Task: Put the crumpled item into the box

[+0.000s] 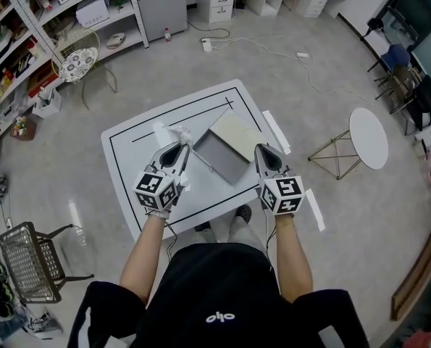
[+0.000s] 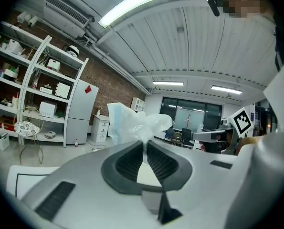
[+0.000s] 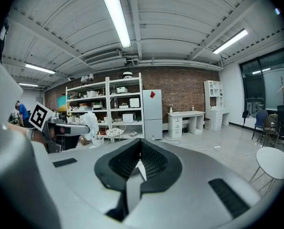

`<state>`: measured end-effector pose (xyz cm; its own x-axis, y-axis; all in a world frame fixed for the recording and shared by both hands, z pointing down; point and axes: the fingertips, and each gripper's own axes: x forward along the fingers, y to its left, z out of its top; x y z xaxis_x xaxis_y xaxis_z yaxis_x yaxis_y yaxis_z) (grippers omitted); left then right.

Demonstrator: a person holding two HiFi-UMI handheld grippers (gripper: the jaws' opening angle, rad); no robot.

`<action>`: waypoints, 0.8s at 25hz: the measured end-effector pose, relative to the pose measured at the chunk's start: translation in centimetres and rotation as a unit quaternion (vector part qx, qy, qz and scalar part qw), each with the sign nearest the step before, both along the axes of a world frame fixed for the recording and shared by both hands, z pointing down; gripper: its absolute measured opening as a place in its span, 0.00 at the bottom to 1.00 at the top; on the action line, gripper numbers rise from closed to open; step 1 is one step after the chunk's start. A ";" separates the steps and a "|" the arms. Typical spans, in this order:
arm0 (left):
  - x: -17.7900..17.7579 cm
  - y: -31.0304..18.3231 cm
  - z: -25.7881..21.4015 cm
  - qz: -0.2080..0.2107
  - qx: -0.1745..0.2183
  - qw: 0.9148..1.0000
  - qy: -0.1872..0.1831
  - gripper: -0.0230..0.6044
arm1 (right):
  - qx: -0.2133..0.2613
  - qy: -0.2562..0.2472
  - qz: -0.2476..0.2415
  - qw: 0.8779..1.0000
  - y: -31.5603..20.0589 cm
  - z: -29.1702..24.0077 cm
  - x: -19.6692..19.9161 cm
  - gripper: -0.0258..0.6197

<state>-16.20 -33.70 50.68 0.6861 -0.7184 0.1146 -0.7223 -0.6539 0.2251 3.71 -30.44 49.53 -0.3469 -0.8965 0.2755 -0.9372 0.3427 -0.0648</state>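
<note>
The crumpled item is a wad of thin white plastic, and my left gripper is shut on it above the left half of the white table. In the left gripper view the plastic bulges out above the closed jaws of the left gripper. The grey box lies open on the table between the grippers, its pale lid folded back. My right gripper is shut and empty just right of the box. From the right gripper, the plastic shows at far left.
A black rectangle is drawn on the table. A round white side table stands to the right, and a wire basket chair to the lower left. Shelving fills the far left. Cables lie on the floor beyond.
</note>
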 end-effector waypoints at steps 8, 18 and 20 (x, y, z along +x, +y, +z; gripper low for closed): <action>2.0 -0.8 0.3 -0.009 -0.005 1.000 -0.013 0.09 | -0.003 -0.010 -0.012 1.000 -1.6 0.5 1.9 0.05; 5.7 -1.6 2.4 -0.021 -0.025 0.999 -0.031 0.09 | -0.014 -0.019 -0.038 0.999 -3.0 2.1 4.7 0.05; 6.0 -1.9 3.3 -0.022 -0.034 0.999 -0.036 0.09 | -0.018 -0.021 -0.044 0.999 -3.6 2.6 4.6 0.05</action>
<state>-10.17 -35.61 53.94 0.6424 -0.7364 0.2121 -0.7658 -0.6059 0.2156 8.34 -34.00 52.13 -0.4359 -0.8517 0.2907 -0.8997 0.4206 -0.1166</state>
